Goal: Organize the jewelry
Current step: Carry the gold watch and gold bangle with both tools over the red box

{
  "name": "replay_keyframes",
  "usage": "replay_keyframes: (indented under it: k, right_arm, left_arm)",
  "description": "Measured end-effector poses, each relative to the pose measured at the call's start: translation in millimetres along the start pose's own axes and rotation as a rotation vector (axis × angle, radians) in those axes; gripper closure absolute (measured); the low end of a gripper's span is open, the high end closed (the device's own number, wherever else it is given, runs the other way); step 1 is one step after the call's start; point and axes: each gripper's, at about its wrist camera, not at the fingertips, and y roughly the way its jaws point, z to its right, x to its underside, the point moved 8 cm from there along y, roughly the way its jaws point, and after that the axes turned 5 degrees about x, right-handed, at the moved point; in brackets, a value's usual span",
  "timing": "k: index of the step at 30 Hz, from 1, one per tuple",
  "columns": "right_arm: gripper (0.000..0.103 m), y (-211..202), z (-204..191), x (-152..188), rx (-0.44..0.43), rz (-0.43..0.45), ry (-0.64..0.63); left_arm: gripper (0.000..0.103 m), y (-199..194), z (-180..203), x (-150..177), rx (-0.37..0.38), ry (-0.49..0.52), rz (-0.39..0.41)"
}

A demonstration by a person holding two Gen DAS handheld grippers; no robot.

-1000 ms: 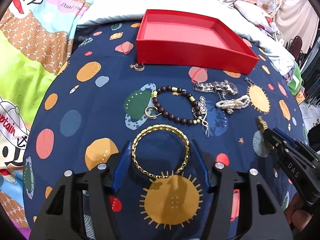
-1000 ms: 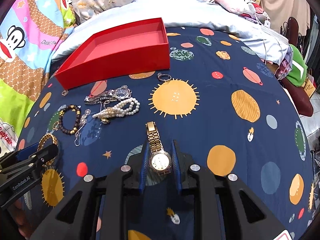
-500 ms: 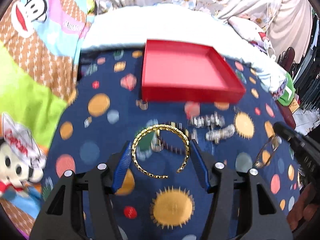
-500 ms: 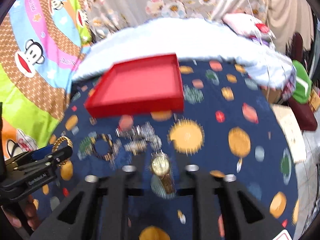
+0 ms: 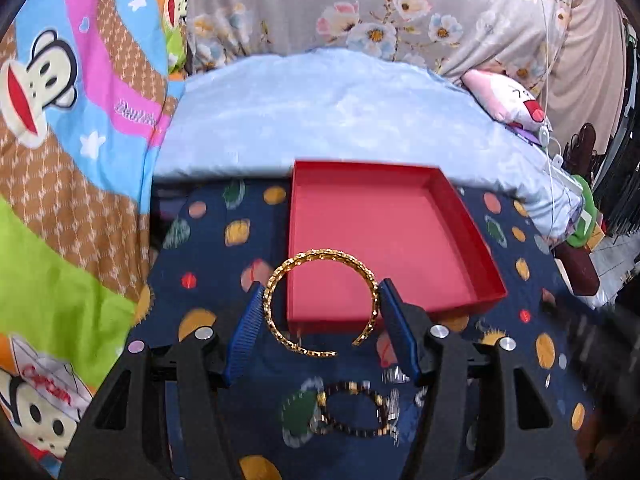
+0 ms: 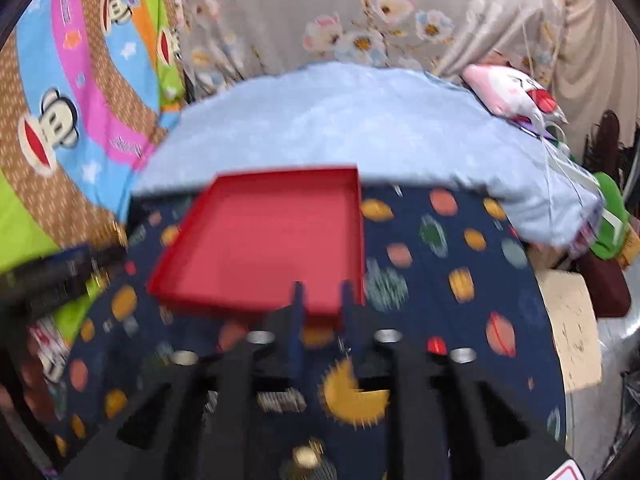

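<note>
Left hand-held gripper (image 5: 322, 316) holds the gold bangle (image 5: 322, 306) between its fingers, above the near edge of the red tray (image 5: 472, 240). Better carry it further over the tray floor, go low, then open slowly. For the right hand-held gripper (image 6: 320, 300) I cannot tell; blurred.

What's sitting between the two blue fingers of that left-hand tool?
In the left wrist view, a gold bangle spans the gap between the blue fingers, held above the near edge of the red tray.

Gold bangle (image 5: 320, 304) (open-ended) held level over red tray's (image 5: 460, 216) near edge.
</note>
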Motion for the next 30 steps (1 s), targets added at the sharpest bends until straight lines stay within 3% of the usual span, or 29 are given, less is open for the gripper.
replay_keyframes:
  k: [1,3,5,9,12,16,21,24,30]
  right_arm:
    - [0.057,0,0,20,0.004,-0.030,0.001]
    - [0.055,0,-4,55,0.007,-0.084,0.008]
    - [0.042,4,-7,84,0.010,-0.129,0.017]
    - [0.043,21,-12,121,0.034,-0.197,0.038]
    - [0.056,33,-11,128,0.043,-0.220,0.044]
    - [0.081,35,-8,124,0.049,-0.204,0.044]
    - [0.081,32,-5,116,0.034,-0.191,0.065]
    - [0.081,24,-4,94,0.017,-0.149,0.074]
    - [0.081,22,-3,5,-0.042,-0.033,0.070]
  left_arm:
    - [0.046,0,0,7,0.007,-0.007,-0.012]
    - [0.046,1,0,25,0.020,-0.028,-0.042]
    - [0.046,0,0,41,0.034,-0.045,-0.067]
    - [0.046,-3,-1,61,0.029,-0.050,-0.093]
    - [0.046,-6,-4,68,0.014,-0.051,-0.098]
    - [0.046,-6,-7,72,-0.004,-0.049,-0.100]
    - [0.046,0,-6,68,-0.001,-0.046,-0.104]
    - [0.046,5,-3,57,0.003,-0.030,-0.094]
    - [0.046,23,13,5,0.023,0.011,-0.046]
